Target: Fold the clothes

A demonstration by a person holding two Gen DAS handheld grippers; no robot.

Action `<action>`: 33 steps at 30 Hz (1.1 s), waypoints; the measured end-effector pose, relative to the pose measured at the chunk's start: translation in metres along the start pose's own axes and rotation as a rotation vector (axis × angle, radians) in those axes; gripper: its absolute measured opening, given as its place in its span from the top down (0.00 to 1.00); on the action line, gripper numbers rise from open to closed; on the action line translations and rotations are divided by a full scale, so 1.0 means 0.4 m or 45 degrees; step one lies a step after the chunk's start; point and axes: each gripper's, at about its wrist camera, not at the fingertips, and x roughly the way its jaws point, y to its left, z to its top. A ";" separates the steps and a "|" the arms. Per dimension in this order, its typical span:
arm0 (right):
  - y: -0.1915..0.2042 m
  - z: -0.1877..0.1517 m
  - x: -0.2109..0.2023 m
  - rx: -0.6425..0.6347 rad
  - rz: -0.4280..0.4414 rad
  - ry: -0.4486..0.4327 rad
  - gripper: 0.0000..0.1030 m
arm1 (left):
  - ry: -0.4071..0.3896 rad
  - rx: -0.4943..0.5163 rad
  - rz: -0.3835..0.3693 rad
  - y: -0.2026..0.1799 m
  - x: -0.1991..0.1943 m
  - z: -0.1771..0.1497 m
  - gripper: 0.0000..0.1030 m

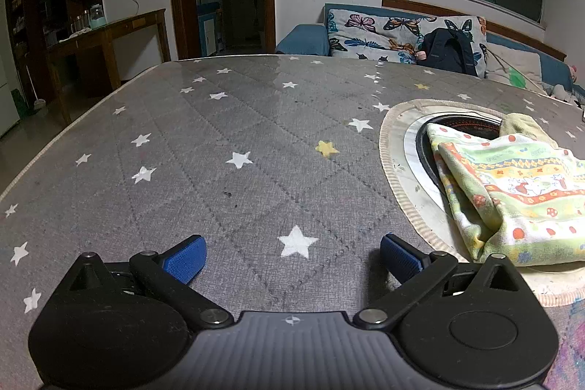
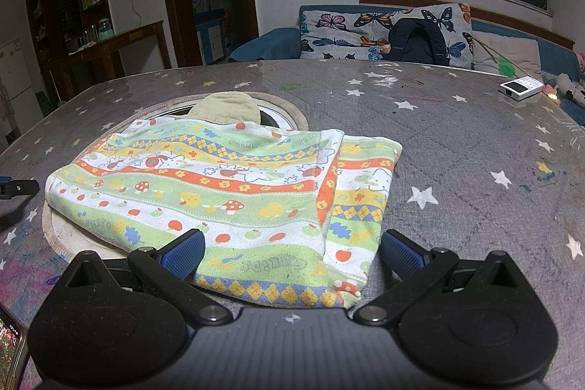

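Note:
A colourful patterned cloth (image 2: 226, 192) with mushrooms, apples and striped bands lies folded over on the grey star-print table (image 2: 457, 148). Its right part is doubled over. It also shows at the right of the left wrist view (image 1: 519, 192). A pale yellow-green garment (image 2: 223, 108) lies behind it. My right gripper (image 2: 292, 253) is open, its blue pads either side of the cloth's near edge, holding nothing. My left gripper (image 1: 292, 258) is open and empty over bare table, left of the cloth.
The cloth partly covers a round inset burner with a beige fringed ring (image 1: 395, 148). A small white device (image 2: 521, 86) lies at the table's far right. A sofa with butterfly cushions and a black backpack (image 2: 416, 42) stands behind. A wooden side table (image 1: 109, 35) stands left.

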 end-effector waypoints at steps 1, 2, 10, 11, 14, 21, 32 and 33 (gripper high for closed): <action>0.000 0.000 0.000 0.000 0.000 0.000 0.00 | 0.000 0.000 0.000 -0.002 0.001 0.000 0.00; 0.001 0.000 0.001 0.000 0.000 0.000 0.00 | -0.001 0.000 0.001 -0.004 0.001 0.000 0.00; -0.001 -0.001 -0.001 0.002 0.000 -0.001 0.00 | 0.000 -0.001 -0.001 0.004 0.002 0.001 0.00; -0.001 -0.001 -0.001 0.002 0.000 -0.001 0.00 | 0.000 -0.001 -0.001 0.004 0.002 0.001 0.00; -0.001 -0.001 -0.001 0.002 0.000 -0.002 0.00 | 0.000 -0.001 -0.001 0.004 0.004 0.002 0.00; -0.003 -0.002 -0.002 0.005 0.002 -0.003 0.00 | -0.001 -0.002 -0.001 0.004 0.005 0.002 0.00; -0.007 -0.002 0.000 0.015 0.010 -0.007 0.00 | 0.000 -0.002 -0.002 0.006 0.004 0.002 0.00; -0.007 -0.002 0.000 0.015 0.011 -0.007 0.00 | 0.000 -0.002 -0.002 0.006 0.003 0.002 0.00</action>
